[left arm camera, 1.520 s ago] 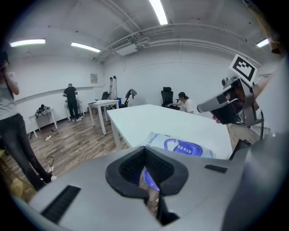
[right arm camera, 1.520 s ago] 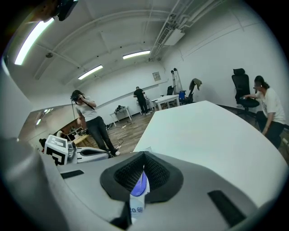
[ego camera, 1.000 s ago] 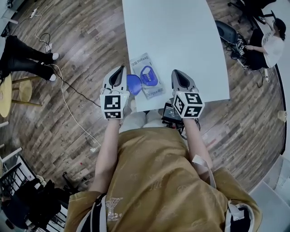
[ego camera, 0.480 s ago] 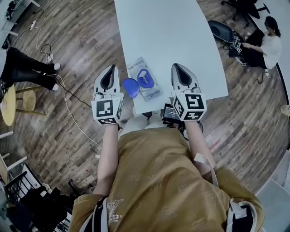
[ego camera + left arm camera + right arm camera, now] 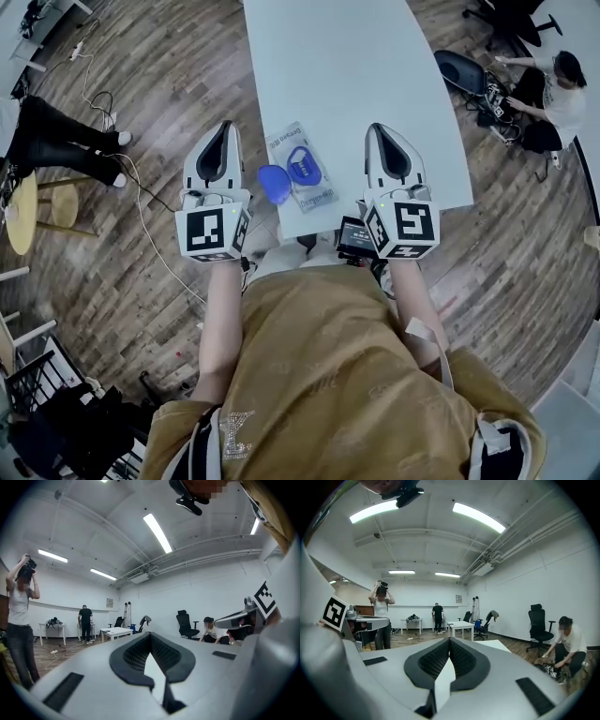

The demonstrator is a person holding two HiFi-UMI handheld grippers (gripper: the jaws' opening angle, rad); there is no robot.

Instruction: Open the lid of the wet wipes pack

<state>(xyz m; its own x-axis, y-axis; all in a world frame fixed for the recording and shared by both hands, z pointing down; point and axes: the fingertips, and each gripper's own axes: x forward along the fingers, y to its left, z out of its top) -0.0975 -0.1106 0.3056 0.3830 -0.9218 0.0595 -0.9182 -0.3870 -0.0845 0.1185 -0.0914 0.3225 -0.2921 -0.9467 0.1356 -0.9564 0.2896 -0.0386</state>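
Note:
The wet wipes pack (image 5: 302, 169) lies flat near the front edge of the white table (image 5: 356, 75). Its round blue lid (image 5: 274, 184) is swung open to the left, off the blue opening ring (image 5: 302, 165). My left gripper (image 5: 223, 131) hovers left of the pack, beyond the table's side edge, jaws shut and empty. My right gripper (image 5: 382, 131) hangs over the table to the right of the pack, also shut and empty. Neither touches the pack. Both gripper views look out across the room over shut jaws (image 5: 150, 635) (image 5: 450, 641); the pack is not in them.
A person (image 5: 555, 84) crouches by bags at the far right. Another person's legs (image 5: 56, 131) and a cable (image 5: 141, 216) lie on the wood floor at the left, beside a yellow stool (image 5: 28, 202). A black device (image 5: 356, 237) hangs at my waist.
My left gripper has drawn away to the left from the open lid it was beside. Both grippers have shifted slightly forward and apart. The pack and its open lid have not moved.

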